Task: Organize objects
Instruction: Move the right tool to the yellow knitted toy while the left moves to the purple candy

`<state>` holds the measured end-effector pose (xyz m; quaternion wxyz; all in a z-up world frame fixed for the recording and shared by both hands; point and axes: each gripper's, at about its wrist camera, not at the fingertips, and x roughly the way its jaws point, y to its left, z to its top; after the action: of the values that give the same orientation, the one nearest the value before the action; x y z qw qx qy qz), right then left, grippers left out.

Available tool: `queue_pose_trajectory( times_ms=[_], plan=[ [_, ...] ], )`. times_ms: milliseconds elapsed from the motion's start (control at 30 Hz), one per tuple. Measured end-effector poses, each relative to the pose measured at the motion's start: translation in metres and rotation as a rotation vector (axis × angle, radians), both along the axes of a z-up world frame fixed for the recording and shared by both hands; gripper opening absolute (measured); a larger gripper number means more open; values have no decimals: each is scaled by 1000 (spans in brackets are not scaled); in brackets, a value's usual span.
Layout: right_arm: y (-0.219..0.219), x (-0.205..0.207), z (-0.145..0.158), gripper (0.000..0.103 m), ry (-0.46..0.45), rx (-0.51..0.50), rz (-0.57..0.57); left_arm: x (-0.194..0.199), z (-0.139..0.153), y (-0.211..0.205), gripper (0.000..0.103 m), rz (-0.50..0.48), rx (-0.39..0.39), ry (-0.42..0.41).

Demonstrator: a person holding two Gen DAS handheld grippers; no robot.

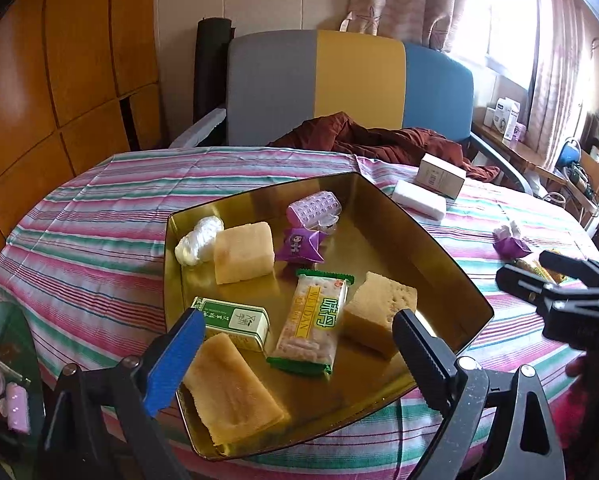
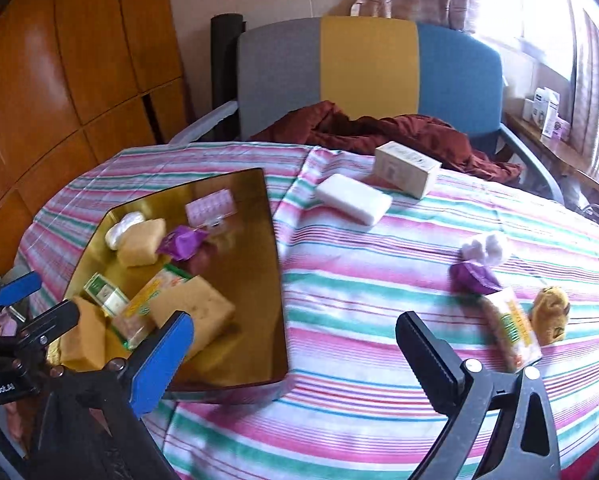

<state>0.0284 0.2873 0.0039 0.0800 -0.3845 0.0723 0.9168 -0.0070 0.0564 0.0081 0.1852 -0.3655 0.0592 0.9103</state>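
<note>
The striped tablecloth point(image 2: 339, 360) covers the table and carries a gold tray point(image 1: 399, 208), which already holds several items: sponge blocks, a green box, a cracker packet point(image 1: 313, 320), a purple candy, a pink roller and a white wad. Loose items remain on the cloth outside the tray: a cardboard box point(image 2: 405, 170), a white soap bar point(image 2: 353, 199), a purple wrapper point(image 2: 473, 278) with a white tuft just beside it, a second cracker packet point(image 2: 511, 330) and a small brown toy point(image 2: 551, 312). Judged from this layout, the step in hand is collection of the remaining loose items into the tray, and the task appears about half complete. The right gripper point(image 2: 295, 332) hovers over bare cloth between the tray and the loose group, its fingers spread wide and holding nothing. The second cracker packet lies just beyond and to the right of the black finger, apart from it; the purple wrapper lies slightly farther out. The next move probably calls for shifting the right gripper rightward and forward, lowering it over the packet, and closing across the narrow width. The left gripper point(image 1: 299, 336) hangs over the near end of the tray, fingers likewise spread and empty, with the tray's cracker packet below the gap.
</note>
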Motion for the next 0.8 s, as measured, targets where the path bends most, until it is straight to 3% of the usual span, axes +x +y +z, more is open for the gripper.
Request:
queue_pose_trajectory(
  times_ms=[133,333,400,567,800],
  plan=[
    [10,6,12,103,52,45,-25,1,-1,1,96,-4,-5,0],
    [36,39,58,103,296,112,-125,2,0,4,96,-14,-4,-3],
    [50,47,68,103,344,94,-187,2,0,4,96,-14,-3,-2],
    [107,49,67,103,312,-135,-290,4,0,8,96,-25,-10,-3],
    [163,66,66,103,334,-164,-387,5,1,11,96,-29,-13,-8]
  ],
)
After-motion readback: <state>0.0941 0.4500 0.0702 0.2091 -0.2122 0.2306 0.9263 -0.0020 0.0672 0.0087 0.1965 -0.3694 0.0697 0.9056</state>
